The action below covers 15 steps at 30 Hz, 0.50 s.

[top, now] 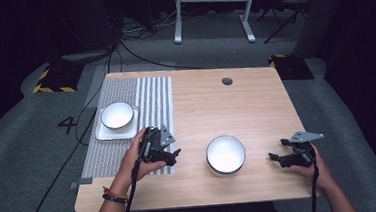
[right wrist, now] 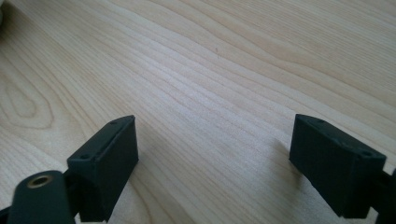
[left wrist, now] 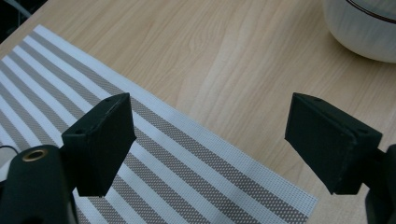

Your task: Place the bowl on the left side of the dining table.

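A white bowl with a dark rim (top: pixel 225 154) sits on the wooden table (top: pixel 236 107) near its front edge; part of its side (left wrist: pixel 362 28) shows in the left gripper view. A second white bowl (top: pixel 117 115) rests on a white square plate (top: pixel 107 134) on the striped placemat (top: pixel 126 105). My left gripper (top: pixel 173 157) hovers over the mat's front right corner (left wrist: pixel 261 196), left of the near bowl, open with nothing between its jaws. My right gripper (top: pixel 276 157) is low over bare wood (right wrist: pixel 210 93) to the right of that bowl, open and holding nothing.
A round dark grommet (top: pixel 227 80) is set in the table near its far edge. Beyond the table lie floor cables (top: pixel 142 54), a white frame's legs (top: pixel 212 14) and yellow-black marked bases (top: pixel 54 80).
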Tool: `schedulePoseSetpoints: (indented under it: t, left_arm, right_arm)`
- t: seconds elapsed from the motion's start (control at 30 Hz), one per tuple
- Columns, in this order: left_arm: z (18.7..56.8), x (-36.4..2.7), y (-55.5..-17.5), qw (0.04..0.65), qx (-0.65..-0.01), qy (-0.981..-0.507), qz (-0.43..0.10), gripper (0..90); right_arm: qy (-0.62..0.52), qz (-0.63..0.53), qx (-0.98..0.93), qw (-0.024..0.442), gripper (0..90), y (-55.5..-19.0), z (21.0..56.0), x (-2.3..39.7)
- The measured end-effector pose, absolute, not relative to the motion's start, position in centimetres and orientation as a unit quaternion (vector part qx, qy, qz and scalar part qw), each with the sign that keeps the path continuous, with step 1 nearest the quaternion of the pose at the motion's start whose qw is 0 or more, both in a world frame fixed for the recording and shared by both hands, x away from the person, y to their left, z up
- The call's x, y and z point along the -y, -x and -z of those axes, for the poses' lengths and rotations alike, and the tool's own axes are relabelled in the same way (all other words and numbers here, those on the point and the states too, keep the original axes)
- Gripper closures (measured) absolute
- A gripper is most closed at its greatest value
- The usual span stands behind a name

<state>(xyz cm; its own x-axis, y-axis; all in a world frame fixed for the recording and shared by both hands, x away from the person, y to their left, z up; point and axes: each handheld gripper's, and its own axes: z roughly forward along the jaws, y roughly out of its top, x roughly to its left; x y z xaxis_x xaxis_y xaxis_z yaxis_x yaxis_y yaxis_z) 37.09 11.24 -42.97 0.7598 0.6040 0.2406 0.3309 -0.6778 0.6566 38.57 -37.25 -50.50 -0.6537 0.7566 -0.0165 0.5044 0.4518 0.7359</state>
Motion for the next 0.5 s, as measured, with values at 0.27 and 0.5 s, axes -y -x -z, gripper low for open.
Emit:
schedulePoseSetpoints:
  t: [0.27, 0.5]
  left_arm:
    - [43.7, -9.8, -36.3, 0.293, -0.243, -0.902, -0.203, 15.9]
    - [44.3, -9.0, -35.8, 0.293, -0.226, -0.91, -0.186, 15.9]
  right_arm:
    - [-0.378, -0.362, -0.834, 0.174, 15.5, -38.6, 50.5, 37.2]
    - [-0.378, -0.363, -0.834, 0.174, 15.5, -38.6, 50.5, 37.2]
